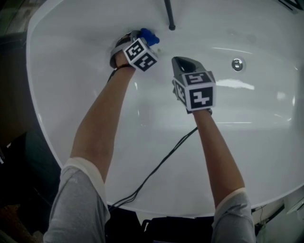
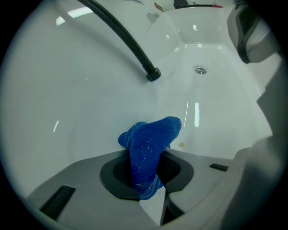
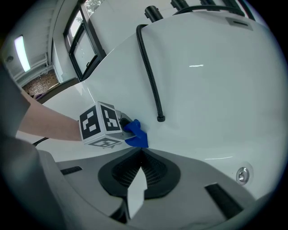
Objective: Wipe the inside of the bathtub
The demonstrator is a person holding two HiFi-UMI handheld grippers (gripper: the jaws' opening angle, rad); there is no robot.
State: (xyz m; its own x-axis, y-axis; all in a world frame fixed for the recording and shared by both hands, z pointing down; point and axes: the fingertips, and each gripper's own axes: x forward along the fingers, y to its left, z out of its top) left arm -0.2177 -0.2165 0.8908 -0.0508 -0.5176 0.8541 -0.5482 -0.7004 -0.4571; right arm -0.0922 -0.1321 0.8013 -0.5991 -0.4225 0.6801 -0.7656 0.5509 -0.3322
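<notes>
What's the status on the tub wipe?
Left gripper shut on blue cloth, at bathtub wall. Right gripper shut, empty, hovering. Black hose end hangs just ahead.

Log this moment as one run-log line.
left gripper: shut on blue cloth, at bathtub inner wall | right gripper: shut, empty, over bathtub

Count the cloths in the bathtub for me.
1: a blue cloth clamped in the left gripper, at the bathtub wall near the black hose end. None other shows.

A black hose [image 1: 168,14] and blue cloth [image 1: 148,36] rest against the white bathtub [image 1: 266,142] wall.
</notes>
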